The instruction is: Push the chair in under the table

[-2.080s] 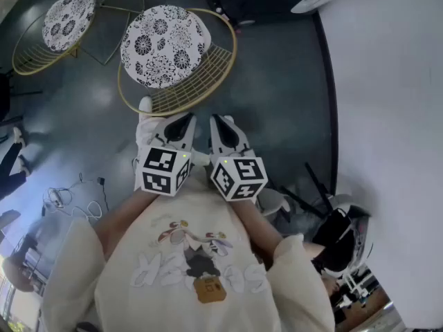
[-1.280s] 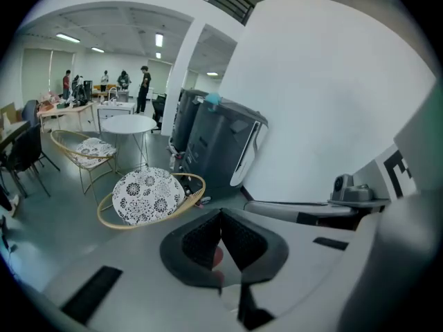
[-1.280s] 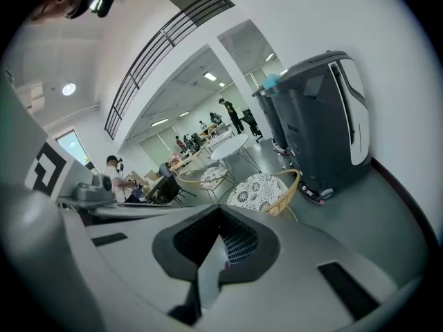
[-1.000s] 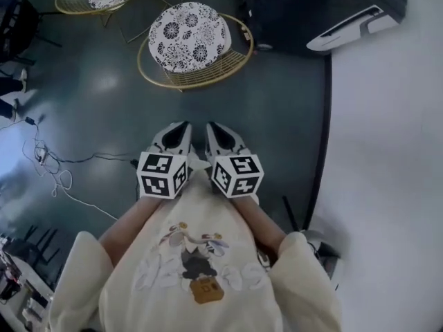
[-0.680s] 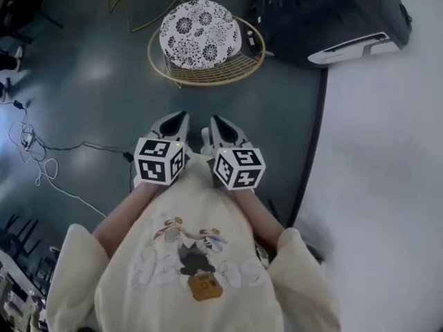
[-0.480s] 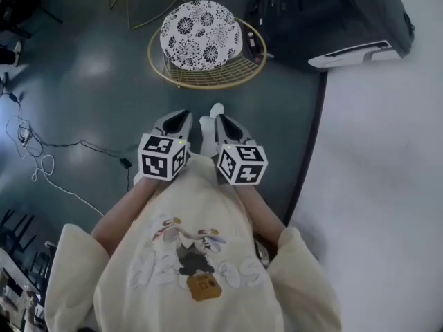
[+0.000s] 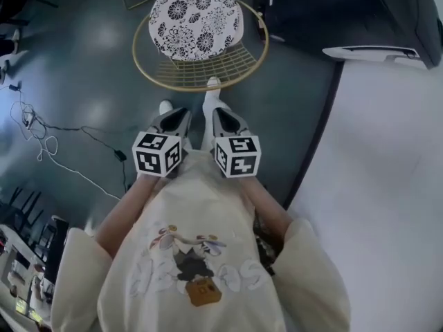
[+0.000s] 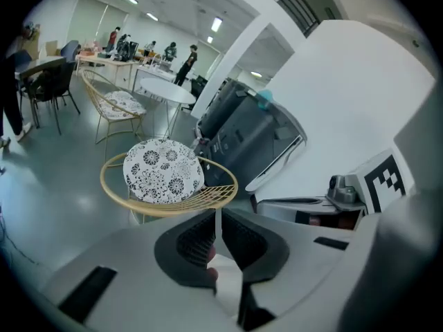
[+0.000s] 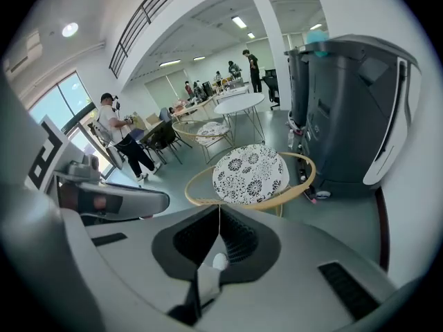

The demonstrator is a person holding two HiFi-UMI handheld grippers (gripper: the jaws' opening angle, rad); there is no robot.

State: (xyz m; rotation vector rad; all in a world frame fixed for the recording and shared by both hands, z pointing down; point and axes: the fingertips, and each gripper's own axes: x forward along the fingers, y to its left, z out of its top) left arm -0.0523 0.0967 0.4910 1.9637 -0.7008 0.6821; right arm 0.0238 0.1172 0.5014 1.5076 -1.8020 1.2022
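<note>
The chair [image 7: 196, 19] has a gold wire frame and a round black-and-white floral cushion. It stands on the dark floor just ahead of my shoes, and it shows too in the left gripper view as the chair [image 8: 163, 171] and in the right gripper view as the chair [image 9: 249, 171]. My left gripper [image 7: 181, 114] and right gripper [image 7: 218, 113] are held side by side at waist height, pointing at the chair and short of its rim. Both are shut with nothing between the jaws, as the left gripper [image 8: 217, 213] and right gripper [image 9: 219, 213] show close up. A white round table [image 9: 239, 104] stands farther back behind the chair.
A dark grey machine [image 7: 332, 12] stands right of the chair beside a white wall [image 7: 387, 185]. A second gold chair [image 8: 114, 106] sits by the round table [image 8: 166, 90]. A cable [image 7: 62, 151] trails across the floor at left. People stand at desks far behind.
The chair has come closer to both grippers and now lies just past my feet. The grippers stay shut and side by side.
</note>
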